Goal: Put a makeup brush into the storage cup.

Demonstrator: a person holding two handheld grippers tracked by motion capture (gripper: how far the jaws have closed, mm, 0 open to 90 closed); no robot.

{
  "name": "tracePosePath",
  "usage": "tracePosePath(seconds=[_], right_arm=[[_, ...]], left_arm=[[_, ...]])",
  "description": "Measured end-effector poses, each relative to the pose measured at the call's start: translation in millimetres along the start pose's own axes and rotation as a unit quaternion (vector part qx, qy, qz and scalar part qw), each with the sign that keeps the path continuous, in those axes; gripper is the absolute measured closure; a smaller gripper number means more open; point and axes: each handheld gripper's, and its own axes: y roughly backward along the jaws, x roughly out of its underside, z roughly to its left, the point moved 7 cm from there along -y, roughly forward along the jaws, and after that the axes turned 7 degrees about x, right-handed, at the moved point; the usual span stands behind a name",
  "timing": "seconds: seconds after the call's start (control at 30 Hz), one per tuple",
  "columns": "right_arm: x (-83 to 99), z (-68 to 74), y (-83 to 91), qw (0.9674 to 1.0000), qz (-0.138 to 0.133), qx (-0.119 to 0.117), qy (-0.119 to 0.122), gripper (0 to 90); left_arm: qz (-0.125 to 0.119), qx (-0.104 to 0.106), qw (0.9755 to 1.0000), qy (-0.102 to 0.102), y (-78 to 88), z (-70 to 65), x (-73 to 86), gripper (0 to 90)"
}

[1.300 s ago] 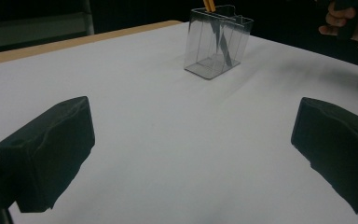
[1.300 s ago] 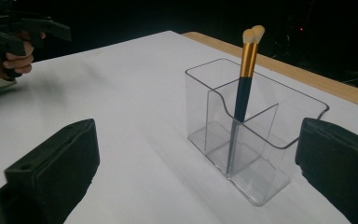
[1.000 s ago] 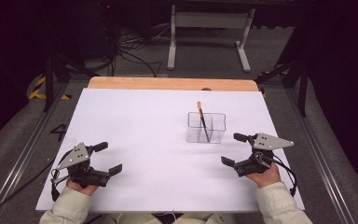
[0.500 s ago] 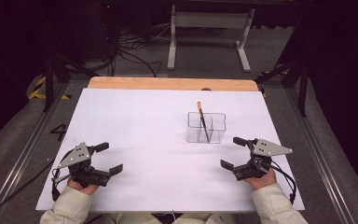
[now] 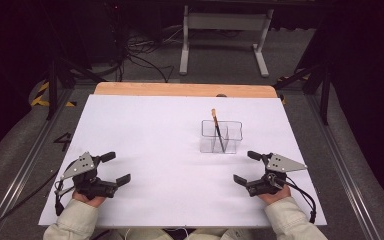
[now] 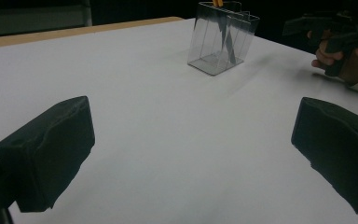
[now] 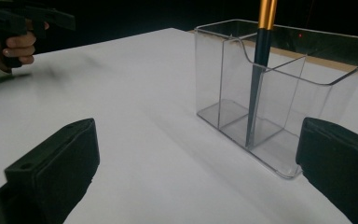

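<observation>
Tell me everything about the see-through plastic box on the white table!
The clear plastic box looks like hard acrylic, open on top, with inner walls splitting it into compartments. It stands upright on the white table, towards the far right side. A thin black stick with an orange-gold top leans inside it, tip on the floor by a divider. Nothing else touches it; the open right gripper is nearest, with a gap between.

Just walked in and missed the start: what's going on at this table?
A person sits at a white table with a gripper in each hand. The left gripper and the right gripper both rest near the front edge with jaws open, holding nothing. Ahead of the right gripper stands a clear plastic holder with dividers, with one black and orange pen leaning inside it. Nothing is being touched at this moment.
</observation>
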Motion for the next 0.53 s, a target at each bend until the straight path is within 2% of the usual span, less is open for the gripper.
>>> tracePosePath(seconds=[0.53], right_arm=[[3.3,-1.7,-2.3,1.0000,0.005,0.005,-0.005,0.0]], left_arm=[[0.006,0.001,1.0000,-0.006,-1.3,-0.6,1.0,0.0]])
